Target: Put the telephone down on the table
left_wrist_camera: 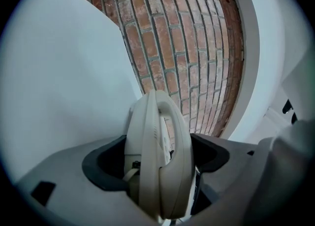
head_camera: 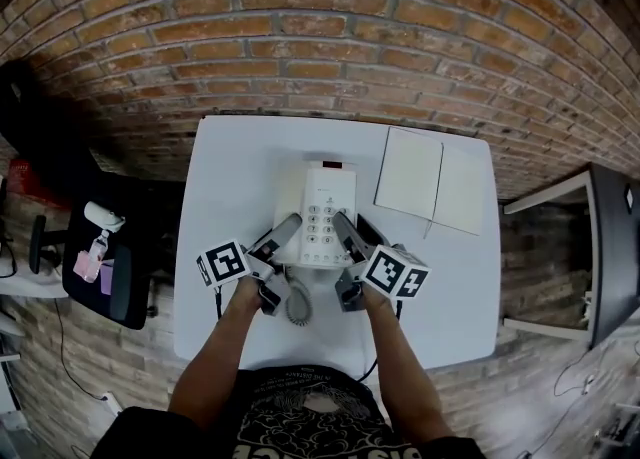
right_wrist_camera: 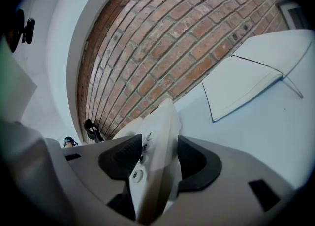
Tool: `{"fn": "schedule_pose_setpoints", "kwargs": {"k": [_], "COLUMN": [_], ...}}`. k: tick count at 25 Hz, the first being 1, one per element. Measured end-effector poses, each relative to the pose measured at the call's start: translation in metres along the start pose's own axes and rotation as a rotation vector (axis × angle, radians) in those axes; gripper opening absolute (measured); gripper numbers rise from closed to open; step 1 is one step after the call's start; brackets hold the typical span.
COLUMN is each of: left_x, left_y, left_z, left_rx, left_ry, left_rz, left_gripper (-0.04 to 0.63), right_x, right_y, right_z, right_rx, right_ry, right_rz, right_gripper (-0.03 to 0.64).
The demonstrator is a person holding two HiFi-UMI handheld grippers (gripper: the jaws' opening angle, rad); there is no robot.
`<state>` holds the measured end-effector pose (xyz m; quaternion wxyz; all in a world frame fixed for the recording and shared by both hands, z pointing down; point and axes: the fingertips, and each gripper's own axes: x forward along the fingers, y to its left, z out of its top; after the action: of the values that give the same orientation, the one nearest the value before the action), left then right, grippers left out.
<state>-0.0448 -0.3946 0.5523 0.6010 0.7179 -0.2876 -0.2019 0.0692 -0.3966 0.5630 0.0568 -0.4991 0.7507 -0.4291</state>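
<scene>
The telephone (head_camera: pixel 322 209) was over the middle of the white table (head_camera: pixel 235 177). The left gripper (left_wrist_camera: pixel 160 158) pinched its handset side and the right gripper (right_wrist_camera: pixel 157 161) pinched its keypad edge. I judged that setting it down fully and letting go were not yet done.

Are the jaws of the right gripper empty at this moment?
No, the right gripper has its jaws shut on the edge of the telephone, whose keypad buttons show between them.

Cream telephone (head_camera: pixel 326 215); white table (head_camera: pixel 238 175); white notebook (head_camera: pixel 430 182); red-brown brickwork (head_camera: pixel 300 27), grey joints.
</scene>
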Motion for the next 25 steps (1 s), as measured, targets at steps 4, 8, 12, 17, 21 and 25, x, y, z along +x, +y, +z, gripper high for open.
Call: {"fn": "schedule_pose_setpoints", "kwargs": {"k": [4,8,12,17,21,25], "left_x": [0.002,0.003,0.006,0.009,0.007,0.006], "left_y": [0.007,0.009,0.011,0.013,0.014,0.016], "left_z": [-0.001,-0.003,-0.007,-0.013,-0.015,-0.015], "left_rx": [0.001,0.017,0.041,0.089,0.092,0.107], "left_ry": [0.032,0.053,0.078,0.128,0.141,0.145], "left_rz": [0.044,0.071,0.101,0.152,0.164,0.188], "left_gripper": [0.394,0.394,0.394,0.394,0.395,0.397], "right_x": [0.000,0.000,0.000,0.000,-0.002,-0.004], "right_y": [-0.004,-0.006,-0.007,-0.007,-0.006,-0.006], "right_z": [-0.002,0.000,0.001,0.002,0.001,-0.001], "right_rx": [-0.009,-0.018,-0.028,-0.049,-0.069,-0.079], "right_ry": [0.012,0.016,0.021,0.024,0.028,0.037], "right_rz": [-0.024,-0.030,-0.032,-0.041,-0.041,-0.039], "right_gripper": [0.210,0.207,0.207,0.201,0.201,0.201]}}
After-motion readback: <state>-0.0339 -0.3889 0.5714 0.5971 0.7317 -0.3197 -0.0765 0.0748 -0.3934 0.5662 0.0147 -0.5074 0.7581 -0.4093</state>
